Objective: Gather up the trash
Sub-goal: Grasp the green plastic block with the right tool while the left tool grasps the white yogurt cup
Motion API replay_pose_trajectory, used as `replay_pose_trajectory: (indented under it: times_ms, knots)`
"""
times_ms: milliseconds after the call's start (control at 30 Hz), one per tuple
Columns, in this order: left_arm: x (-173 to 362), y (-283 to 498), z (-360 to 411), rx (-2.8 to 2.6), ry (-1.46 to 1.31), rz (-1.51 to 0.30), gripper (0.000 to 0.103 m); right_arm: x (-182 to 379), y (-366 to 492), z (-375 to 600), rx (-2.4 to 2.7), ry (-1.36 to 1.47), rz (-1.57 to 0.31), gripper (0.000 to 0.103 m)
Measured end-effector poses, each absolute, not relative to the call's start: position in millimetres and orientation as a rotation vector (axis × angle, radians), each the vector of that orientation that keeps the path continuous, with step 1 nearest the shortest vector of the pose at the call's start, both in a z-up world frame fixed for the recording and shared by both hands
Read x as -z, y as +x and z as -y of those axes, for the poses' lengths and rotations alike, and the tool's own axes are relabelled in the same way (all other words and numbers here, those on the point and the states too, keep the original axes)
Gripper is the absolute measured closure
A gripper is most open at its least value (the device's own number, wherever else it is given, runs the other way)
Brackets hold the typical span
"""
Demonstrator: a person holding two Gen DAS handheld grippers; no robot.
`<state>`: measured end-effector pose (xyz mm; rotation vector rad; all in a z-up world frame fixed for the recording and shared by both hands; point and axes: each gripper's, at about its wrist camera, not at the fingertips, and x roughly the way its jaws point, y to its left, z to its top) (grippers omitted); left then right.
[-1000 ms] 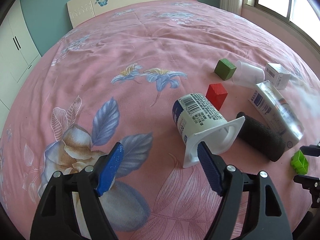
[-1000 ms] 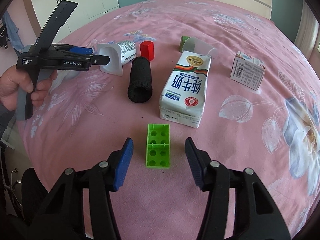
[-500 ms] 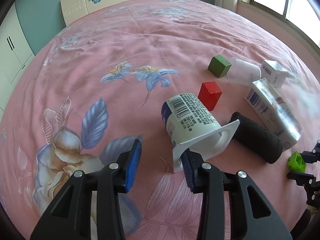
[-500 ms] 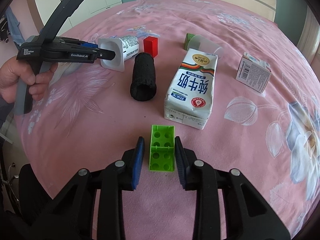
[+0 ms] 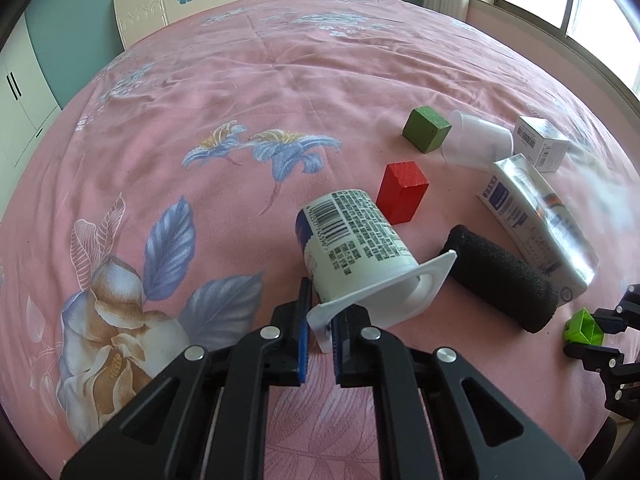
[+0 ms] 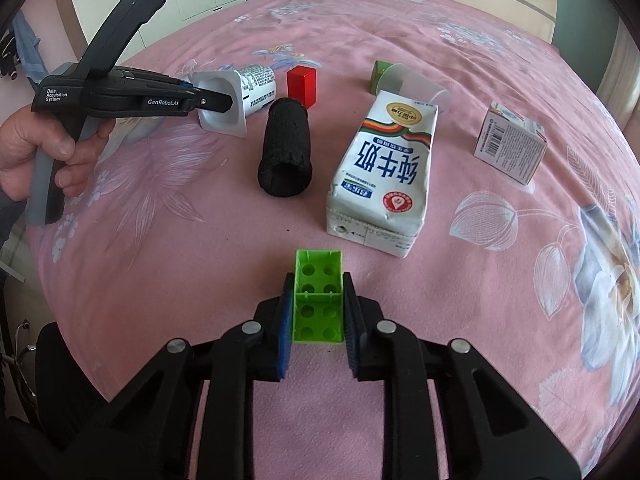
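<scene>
Trash lies scattered over a pink floral bedspread [image 5: 280, 92], and two pieces of it are already gripped. A white plastic yogurt cup with a printed barcode label [image 5: 352, 236] lies on its side, and the left gripper [image 5: 319, 334] is clamped on the corner of its square flange, the blue pads [image 5: 303, 334] pressing the thin rim from both sides; in the right wrist view a hand [image 6: 38, 156] holds that tool's grey handle at the left of the bed. The right gripper [image 6: 318, 312] is closed tight on a bright green plastic perforated block [image 6: 319, 296], its pads flat against the block's two long sides near the bed's front edge. Between the two grips, a black foam cylinder [image 6: 286, 148] lies on its side just beside the cup's open mouth. A white milk carton with blue lettering [image 6: 386, 168] lies flat next to the cylinder. Behind these, a red wooden block [image 5: 402, 192] stands upright near the cup's base, and a green wooden cube [image 5: 426, 128] touches a clear plastic cup [image 5: 478, 144] lying on its side. A small white cardboard box with a barcode [image 6: 510, 142] sits apart to the right of the carton.
</scene>
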<state>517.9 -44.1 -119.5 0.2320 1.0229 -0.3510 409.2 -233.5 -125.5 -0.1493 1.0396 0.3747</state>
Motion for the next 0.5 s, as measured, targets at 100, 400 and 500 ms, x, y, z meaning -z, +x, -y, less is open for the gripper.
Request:
replay_pose_trajectory:
  times_ms: [100,400,500]
  knots:
    - [120.0,519.6,43.3,0.352,0.227,-1.032,0.093,126.4,409.7,233.5,-0.375,-0.151,-1.043,0.081]
    - [120.3,519.5,45.5,0.350,0.249,-1.025,0.094,127.7,410.4,233.8,-0.381,-0.140,-1.050,0.081]
    - [120.0,518.2,46.0,0.353,0.261,-1.019,0.094,127.4,410.6,234.4,-0.385,-0.139,-1.050,0.081]
